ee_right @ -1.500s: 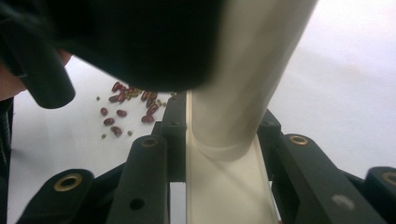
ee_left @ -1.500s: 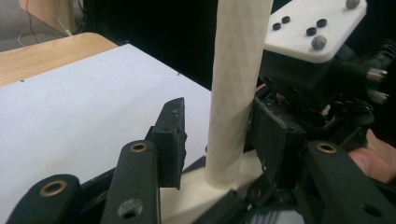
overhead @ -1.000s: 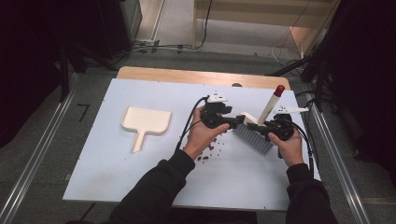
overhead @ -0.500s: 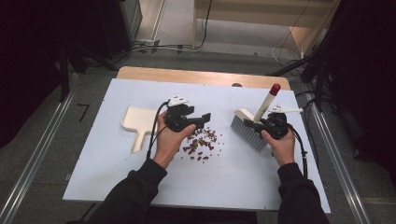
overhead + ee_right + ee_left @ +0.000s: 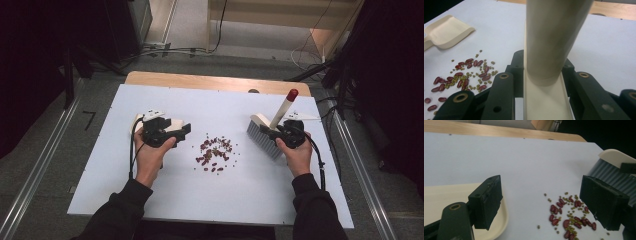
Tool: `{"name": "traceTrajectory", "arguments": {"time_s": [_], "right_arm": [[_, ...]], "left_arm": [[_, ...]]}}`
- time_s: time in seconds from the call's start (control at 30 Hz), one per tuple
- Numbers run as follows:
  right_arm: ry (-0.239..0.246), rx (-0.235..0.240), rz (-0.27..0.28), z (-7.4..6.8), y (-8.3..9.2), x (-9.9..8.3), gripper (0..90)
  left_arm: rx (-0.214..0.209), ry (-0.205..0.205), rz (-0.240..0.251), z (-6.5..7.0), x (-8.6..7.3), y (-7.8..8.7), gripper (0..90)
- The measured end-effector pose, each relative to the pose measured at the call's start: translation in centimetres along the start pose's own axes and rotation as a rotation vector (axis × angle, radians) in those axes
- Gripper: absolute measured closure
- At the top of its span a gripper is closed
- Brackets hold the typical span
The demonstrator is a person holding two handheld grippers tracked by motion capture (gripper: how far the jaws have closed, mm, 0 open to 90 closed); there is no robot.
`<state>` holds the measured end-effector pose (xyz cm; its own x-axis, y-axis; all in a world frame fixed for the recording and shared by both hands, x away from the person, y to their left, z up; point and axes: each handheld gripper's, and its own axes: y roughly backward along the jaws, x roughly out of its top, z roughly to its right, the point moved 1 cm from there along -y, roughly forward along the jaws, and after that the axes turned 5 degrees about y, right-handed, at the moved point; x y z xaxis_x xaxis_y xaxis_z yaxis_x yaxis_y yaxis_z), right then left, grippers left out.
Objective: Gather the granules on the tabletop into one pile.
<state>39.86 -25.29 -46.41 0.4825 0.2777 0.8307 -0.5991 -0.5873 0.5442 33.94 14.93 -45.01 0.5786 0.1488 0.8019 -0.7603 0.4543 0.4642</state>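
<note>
Right gripper: clamped on cream hand brush with red-tipped handle, bristles on white table.
Left gripper: jaws just opening, nothing between them, over cream plastic dustpan.
Scattered red and green beans: between both.

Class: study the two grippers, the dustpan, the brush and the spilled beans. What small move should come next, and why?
Probably the left gripper should close on the dustpan. Its jaws have just been opening and now stand wide over the pan's edge, gripping nothing, while the right gripper already clamps the brush beside the beans, which lie unswept.
</note>
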Motion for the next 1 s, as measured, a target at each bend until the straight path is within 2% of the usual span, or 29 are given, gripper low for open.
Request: {"name": "traceTrajectory", "arguments": {"time_s": [0.3,0.47,0.57,0.67,0.83,1.0], "right_arm": [[0.023,-0.052,0.009,-0.4,-0.5,0.3,64.2],[0.037,-0.092,0.012,-0.8,-0.7,0.4,64.2],[0.046,-0.113,0.017,-0.9,-0.8,0.4,64.2],[0.057,-0.137,0.021,-1.2,-1.0,0.5,64.2],[0.061,-0.146,0.017,-1.4,-1.2,0.7,64.2],[0.086,-0.178,0.016,-1.7,-1.4,0.8,64.2]], "left_arm": [[0.063,0.003,-0.008,-2.6,-0.6,1.8,18.9],[0.093,0.016,-0.007,-3.8,-1.4,2.6,18.6],[0.112,0.038,-0.011,-4.5,-1.9,3.0,18.5],[0.122,0.046,-0.017,-5.1,-2.2,3.4,18.4],[0.141,0.059,-0.016,-6.0,-2.5,4.1,18.3],[0.159,0.072,-0.024,-6.9,-2.9,4.4,18.3]]}}
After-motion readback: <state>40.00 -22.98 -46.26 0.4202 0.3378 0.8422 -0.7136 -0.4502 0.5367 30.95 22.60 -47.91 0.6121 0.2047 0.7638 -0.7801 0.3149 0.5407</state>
